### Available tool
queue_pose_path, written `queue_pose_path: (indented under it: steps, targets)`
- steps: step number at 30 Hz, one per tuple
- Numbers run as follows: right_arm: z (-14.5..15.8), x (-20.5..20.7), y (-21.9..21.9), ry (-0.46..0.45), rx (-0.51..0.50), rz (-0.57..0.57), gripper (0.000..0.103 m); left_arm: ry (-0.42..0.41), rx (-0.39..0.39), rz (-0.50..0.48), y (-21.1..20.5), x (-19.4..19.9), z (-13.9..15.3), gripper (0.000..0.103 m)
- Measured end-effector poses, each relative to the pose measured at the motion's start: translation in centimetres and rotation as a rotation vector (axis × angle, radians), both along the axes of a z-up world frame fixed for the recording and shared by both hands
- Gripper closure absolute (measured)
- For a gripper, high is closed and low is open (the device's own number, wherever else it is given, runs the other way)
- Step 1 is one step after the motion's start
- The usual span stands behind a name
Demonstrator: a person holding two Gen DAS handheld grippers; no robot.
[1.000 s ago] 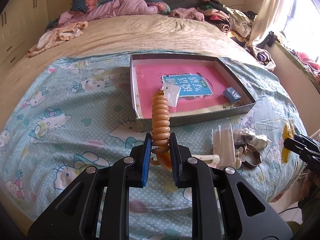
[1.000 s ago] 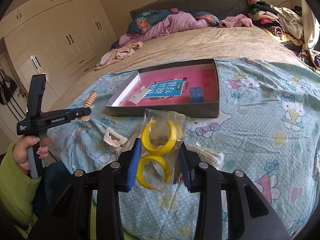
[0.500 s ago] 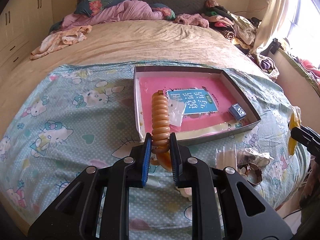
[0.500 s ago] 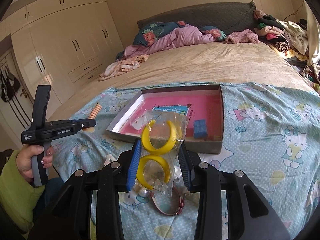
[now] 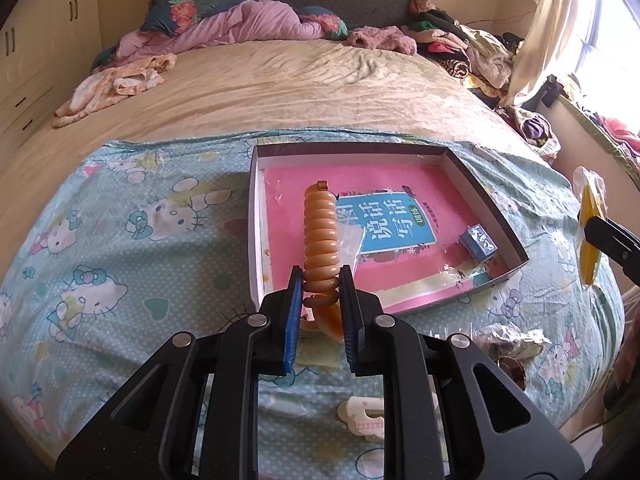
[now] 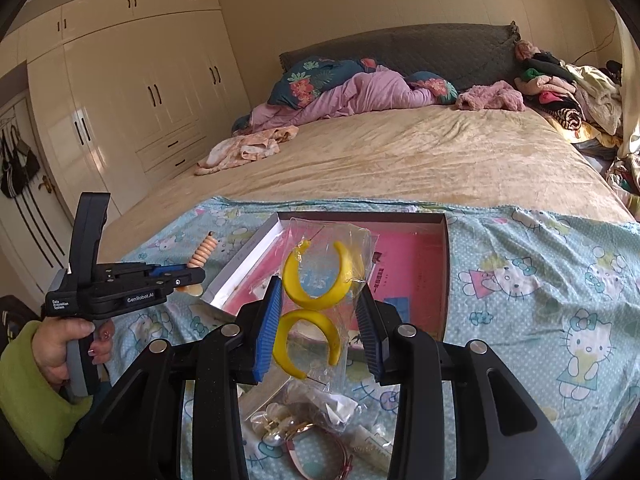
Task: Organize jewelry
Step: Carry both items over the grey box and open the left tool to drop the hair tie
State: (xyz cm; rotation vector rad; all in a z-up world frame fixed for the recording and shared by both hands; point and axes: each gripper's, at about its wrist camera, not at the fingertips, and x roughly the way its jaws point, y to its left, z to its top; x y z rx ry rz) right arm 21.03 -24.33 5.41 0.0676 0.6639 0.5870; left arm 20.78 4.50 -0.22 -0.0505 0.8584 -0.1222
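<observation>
My left gripper [image 5: 320, 282] is shut on an orange coiled bracelet [image 5: 320, 232], which sticks forward over the near left corner of the box. The shallow grey box [image 5: 492, 200] has a pink booklet [image 5: 394, 222] on its floor and a small blue box [image 5: 478, 242] at its right. My right gripper [image 6: 318, 308] is shut on a clear bag of yellow hoop earrings [image 6: 316, 284], held in the air before the box [image 6: 446, 272]. The left gripper [image 6: 172, 278] with the bracelet [image 6: 204, 252] shows at the left of the right wrist view. The earring bag [image 5: 588, 236] appears at the right edge of the left wrist view.
Loose jewelry lies on the blue cartoon-print cloth [image 5: 120, 280] near the bed's front edge: a bagged pile [image 5: 508, 340], a rose-gold bangle [image 6: 320, 452], pearl pieces [image 6: 272, 424], a cream hair clip [image 5: 364, 418]. Clothes are heaped at the far right [image 5: 460, 48]. A hand in a green sleeve [image 6: 24, 384] holds the left gripper.
Both grippers have moved toward the box with their loads. The bracelet now reaches over the box's near left corner. The earring bag has risen, so the loose pile shows beneath it.
</observation>
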Motion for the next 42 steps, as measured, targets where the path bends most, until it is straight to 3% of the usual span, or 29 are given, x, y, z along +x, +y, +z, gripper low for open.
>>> queue_pose_path:
  steps: [12,36,42]
  targets:
    - [-1.1,3.8,1.8,0.021,-0.033,0.017,0.068,0.036,0.002,0.026,-0.2,2.3,-2.9,0.092]
    - [-7.4,8.6,6.0,0.162,-0.107,0.038,0.068,0.088,-0.012,0.021,0.1,3.5,-5.5,0.092]
    - [-8.6,9.0,6.8,0.194,-0.126,0.052,0.068,0.077,-0.011,0.026,0.4,3.3,-5.3,0.08]
